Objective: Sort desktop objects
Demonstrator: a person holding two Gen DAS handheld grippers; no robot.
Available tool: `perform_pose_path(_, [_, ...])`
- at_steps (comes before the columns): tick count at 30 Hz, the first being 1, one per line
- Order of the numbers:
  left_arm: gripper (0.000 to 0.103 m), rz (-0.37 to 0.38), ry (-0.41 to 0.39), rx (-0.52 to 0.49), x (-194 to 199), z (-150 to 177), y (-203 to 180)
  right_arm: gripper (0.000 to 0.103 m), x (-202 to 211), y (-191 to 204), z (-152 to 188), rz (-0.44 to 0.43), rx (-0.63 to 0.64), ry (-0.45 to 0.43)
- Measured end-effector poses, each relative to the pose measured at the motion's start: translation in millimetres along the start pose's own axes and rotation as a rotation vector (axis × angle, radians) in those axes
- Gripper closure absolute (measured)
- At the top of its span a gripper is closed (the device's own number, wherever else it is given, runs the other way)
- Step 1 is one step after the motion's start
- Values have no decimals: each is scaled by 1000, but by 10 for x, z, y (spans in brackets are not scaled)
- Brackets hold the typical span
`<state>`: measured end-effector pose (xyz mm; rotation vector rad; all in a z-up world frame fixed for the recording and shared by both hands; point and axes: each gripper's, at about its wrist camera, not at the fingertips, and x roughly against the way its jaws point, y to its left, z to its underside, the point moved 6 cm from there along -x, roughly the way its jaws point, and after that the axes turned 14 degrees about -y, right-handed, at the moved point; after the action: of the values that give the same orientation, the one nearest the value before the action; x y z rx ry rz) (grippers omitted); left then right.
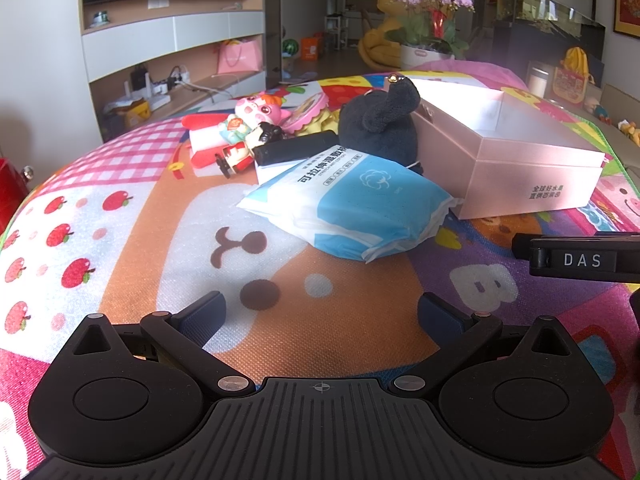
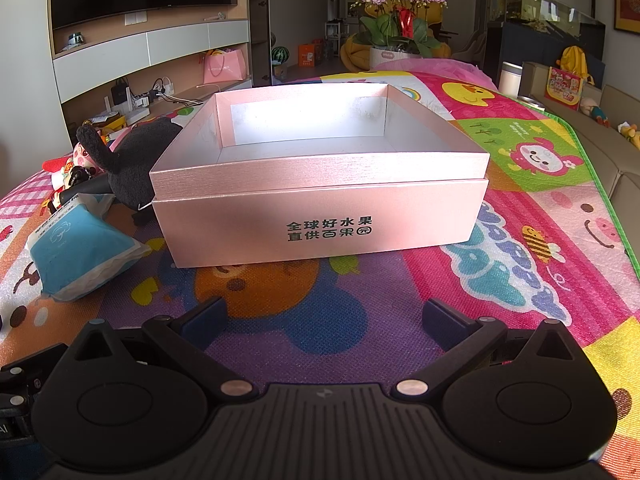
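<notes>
Just above the cartoon-print mat [image 1: 120,216] covering the surface, left tool [image 1: 320,312] spread wide, gripping nothing, blue pads [image 1: 206,318] apart over an orange patch. Right tool [image 2: 324,320] likewise spread and empty, low over a purple patch near the front edge. Straight ahead of the right tool: open pink box [image 2: 320,220], inside bare, black lettering on its front wall. Ahead of the left tool: blue-and-white wipes pack [image 1: 352,208], lying tilted just left of the box. Behind the pack: black cylinder [image 1: 296,148] and black plush toy [image 1: 380,124], the plush pressed against the box's left wall. Farther toward the far left edge: pink cartoon figurine [image 1: 256,116] and red-and-white items [image 1: 208,140] in a heap. Beyond the far edge: potted orchid [image 2: 400,12].
</notes>
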<state>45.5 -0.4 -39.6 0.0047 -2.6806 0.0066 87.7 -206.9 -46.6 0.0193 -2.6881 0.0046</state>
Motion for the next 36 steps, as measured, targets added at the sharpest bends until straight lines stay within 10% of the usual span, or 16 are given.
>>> perform_pose_path(22, [0, 1, 12, -20, -21, -29, -21, 0, 140, -38, 58, -56, 23, 66])
perform_pose_path(28, [0, 76, -89, -123, -73, -265, -272, 0, 154, -21, 70, -52, 26, 63])
perform_pose_path(36, [0, -135, -159, -247, -316, -433, 88, 0, 143, -9, 56, -46, 39, 78])
